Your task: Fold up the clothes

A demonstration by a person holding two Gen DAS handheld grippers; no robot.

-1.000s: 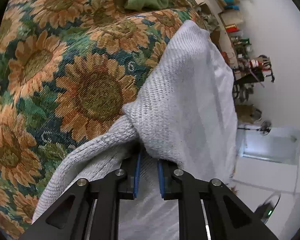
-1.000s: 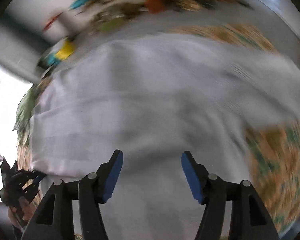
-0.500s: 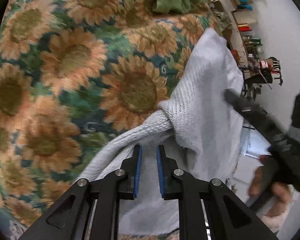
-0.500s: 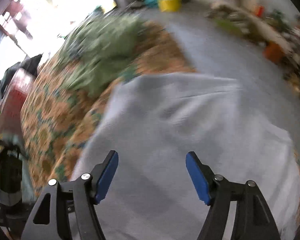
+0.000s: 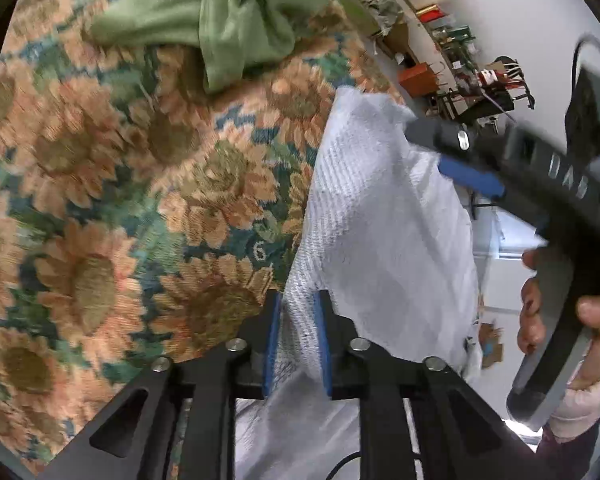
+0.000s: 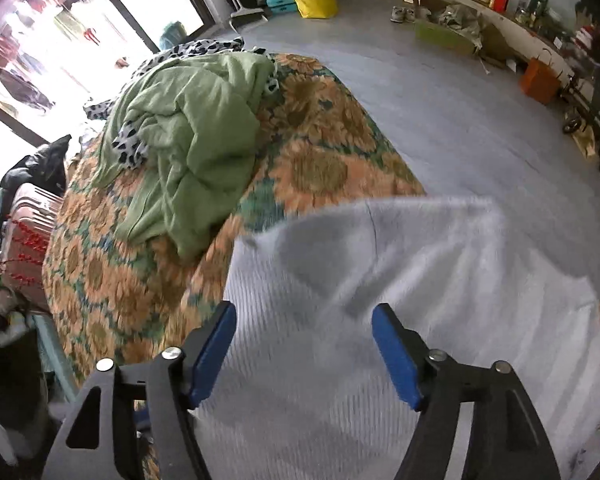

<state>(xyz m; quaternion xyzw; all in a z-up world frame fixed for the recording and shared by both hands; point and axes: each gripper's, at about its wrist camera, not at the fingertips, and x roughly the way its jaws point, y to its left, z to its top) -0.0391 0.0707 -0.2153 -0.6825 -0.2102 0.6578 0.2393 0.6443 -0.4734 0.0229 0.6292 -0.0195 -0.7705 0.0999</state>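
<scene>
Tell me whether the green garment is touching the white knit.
Apart. The right wrist view shows the green garment heaped further up the sunflower cover, with a bare strip of cover between it and the white knit.

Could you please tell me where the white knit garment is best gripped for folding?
The white knit garment lies spread on the sunflower bedspread. Probably grip its far corner, coming from above on the floor side: that edge sits near the bed's border and looks free to pinch.
</scene>
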